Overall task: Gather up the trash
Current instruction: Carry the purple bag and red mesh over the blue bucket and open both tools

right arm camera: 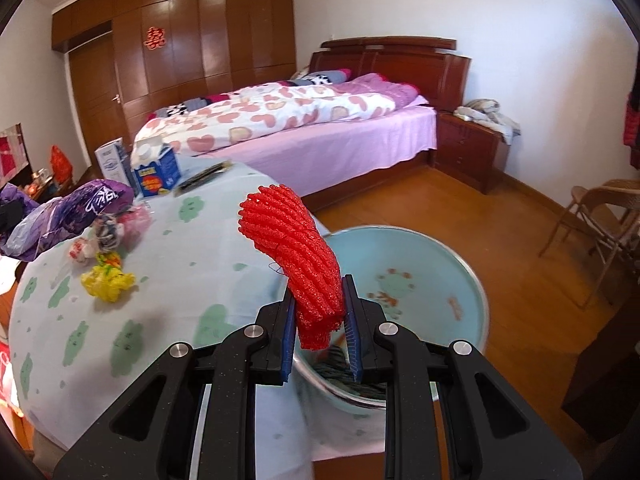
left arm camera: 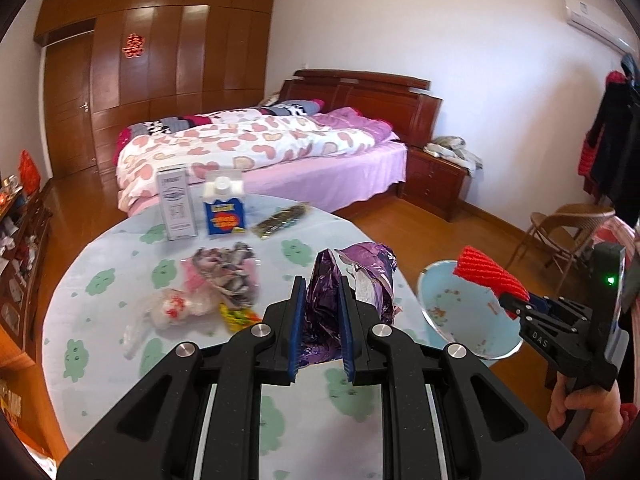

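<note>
We cannot read the blurred print on the blue carton (left arm camera: 225,216), and our claw hides the purple wrapper's (left arm camera: 320,320) lower end.

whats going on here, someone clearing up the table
Yes, a person is collecting trash with a hand-held gripper in each hand. The left hand-held gripper is shut on a crumpled purple foil bag, and the right hand-held gripper is shut on a red foam net above a light blue basin beside the table. A yellow wrapper, plastic bags and two cartons remain on the table.
</note>
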